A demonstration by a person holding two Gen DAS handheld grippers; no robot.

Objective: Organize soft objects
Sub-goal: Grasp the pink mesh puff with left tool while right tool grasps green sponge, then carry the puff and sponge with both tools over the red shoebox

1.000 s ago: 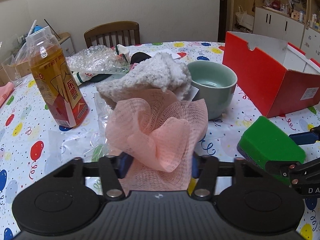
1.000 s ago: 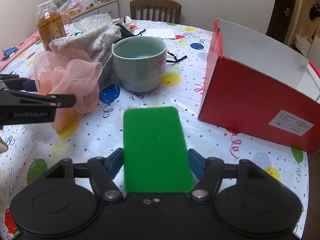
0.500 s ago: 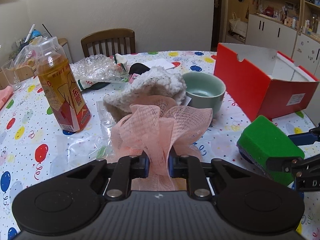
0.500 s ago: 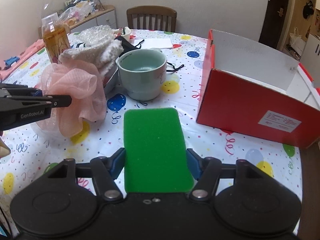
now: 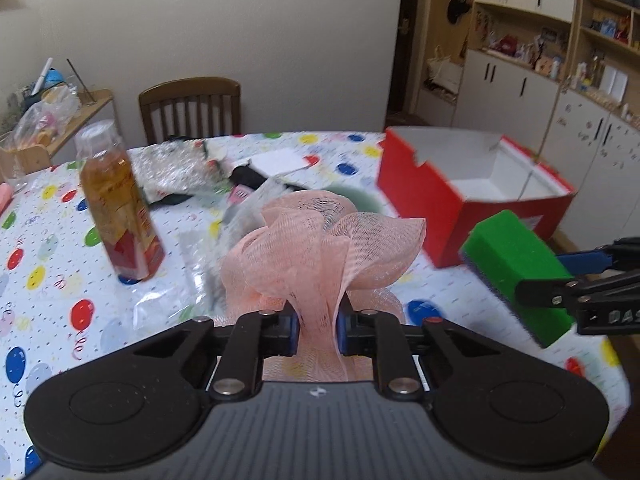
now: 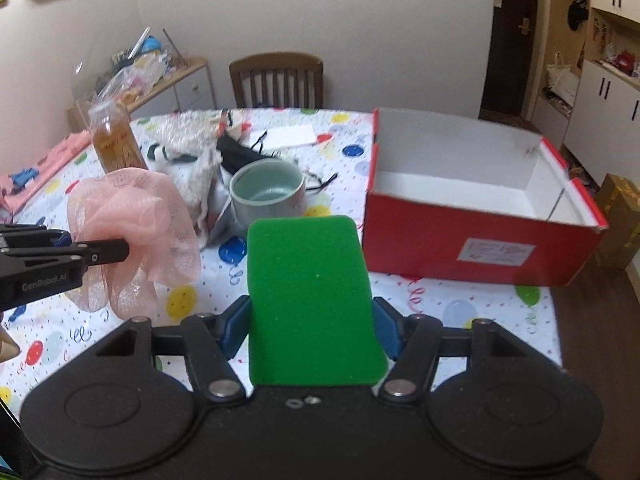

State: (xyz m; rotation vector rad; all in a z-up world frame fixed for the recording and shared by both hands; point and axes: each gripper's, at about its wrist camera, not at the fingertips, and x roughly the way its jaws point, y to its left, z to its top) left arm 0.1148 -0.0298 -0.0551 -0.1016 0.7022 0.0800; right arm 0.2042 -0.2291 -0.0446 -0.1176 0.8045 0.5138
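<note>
Left gripper (image 5: 316, 334) pinches pink mesh puff (image 5: 324, 240), right gripper (image 6: 310, 332) clamps green sponge (image 6: 308, 300); both held clear of table, left of red box (image 6: 476, 236), probably their destination.

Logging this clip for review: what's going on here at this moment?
A person holds a gripper in each hand. The left gripper is shut on a pink mesh bath puff; the right gripper clamps a green sponge. Both are held above the balloon-print table, beside an open, empty red box.
</note>
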